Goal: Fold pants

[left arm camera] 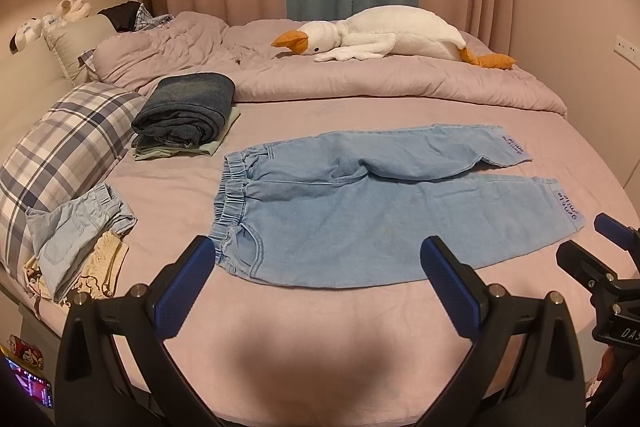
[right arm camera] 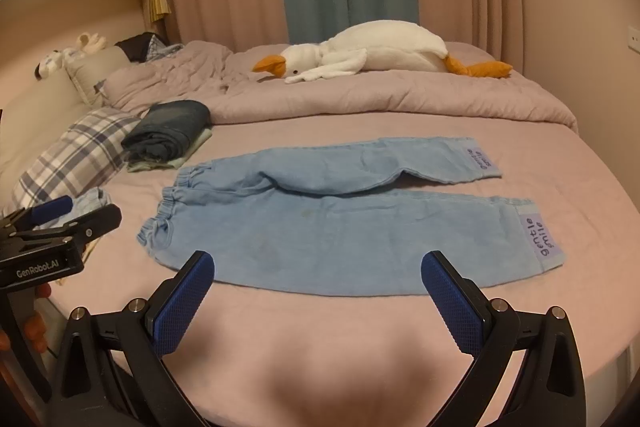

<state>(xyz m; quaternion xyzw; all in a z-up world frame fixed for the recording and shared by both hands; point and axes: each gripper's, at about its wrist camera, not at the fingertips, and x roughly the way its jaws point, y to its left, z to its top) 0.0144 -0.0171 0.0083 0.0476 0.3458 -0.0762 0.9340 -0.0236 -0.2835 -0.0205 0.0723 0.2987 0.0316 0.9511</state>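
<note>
Light-blue kids' jeans (left arm camera: 360,211) lie flat on bed (left arm camera: 320,327), legs apart, ready for folding; L gripper (left arm camera: 316,259) & R gripper (right arm camera: 318,271) both spread wide, empty.

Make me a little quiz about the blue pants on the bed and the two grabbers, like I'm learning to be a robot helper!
1. True or false: the blue pants are already folded in half.
2. Which toy lies on the rumpled blanket behind the pants? A) a teddy bear B) a white goose C) a doll
3. Fill the gap: the left gripper and the right gripper are both ____ and hold nothing.

Key
1. False: they lie spread flat, legs apart, waistband toward the plaid pillow.
2. B
3. open
</note>
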